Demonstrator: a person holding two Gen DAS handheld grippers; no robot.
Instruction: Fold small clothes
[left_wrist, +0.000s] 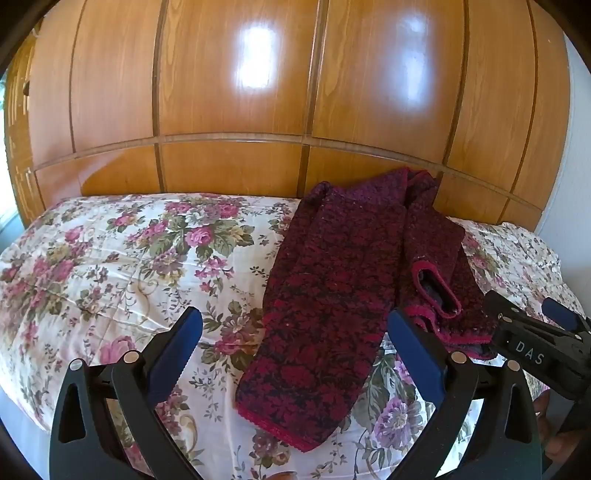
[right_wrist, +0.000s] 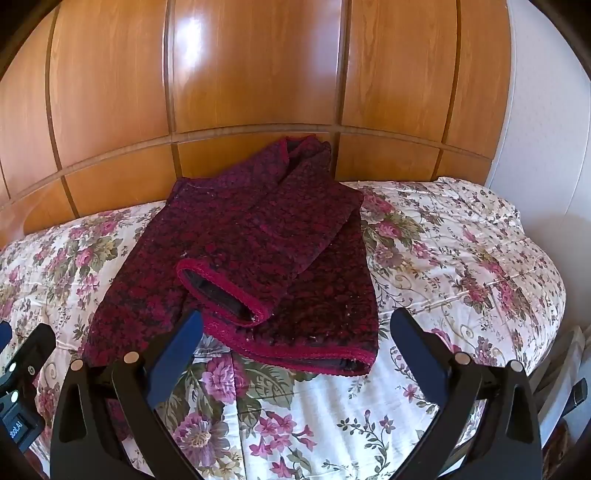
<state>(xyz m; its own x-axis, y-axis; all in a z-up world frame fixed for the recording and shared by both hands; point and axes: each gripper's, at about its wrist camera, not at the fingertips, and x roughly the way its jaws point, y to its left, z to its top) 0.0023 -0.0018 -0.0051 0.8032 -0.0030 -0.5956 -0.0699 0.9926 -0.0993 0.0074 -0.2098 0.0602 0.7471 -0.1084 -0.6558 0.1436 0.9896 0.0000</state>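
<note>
A dark red and black knitted sweater (left_wrist: 332, 280) lies on the flowered bedspread (left_wrist: 110, 258), its collar end resting up against the wooden wardrobe. One sleeve, with its open cuff (right_wrist: 225, 291), is folded across the body. In the left wrist view my left gripper (left_wrist: 295, 332) stands open above the near hem, nothing between its blue pads. My right gripper (right_wrist: 295, 332) also stands open just short of the sweater's (right_wrist: 258, 240) near hem, holding nothing. The right gripper's body (left_wrist: 532, 347) shows at the right edge of the left wrist view.
A glossy wooden wardrobe (left_wrist: 236, 110) rises directly behind the bed. A white wall (right_wrist: 546, 129) stands to the right. The bedspread (right_wrist: 461, 251) stretches out on both sides of the sweater. The left gripper's body (right_wrist: 18, 387) sits at the left edge of the right wrist view.
</note>
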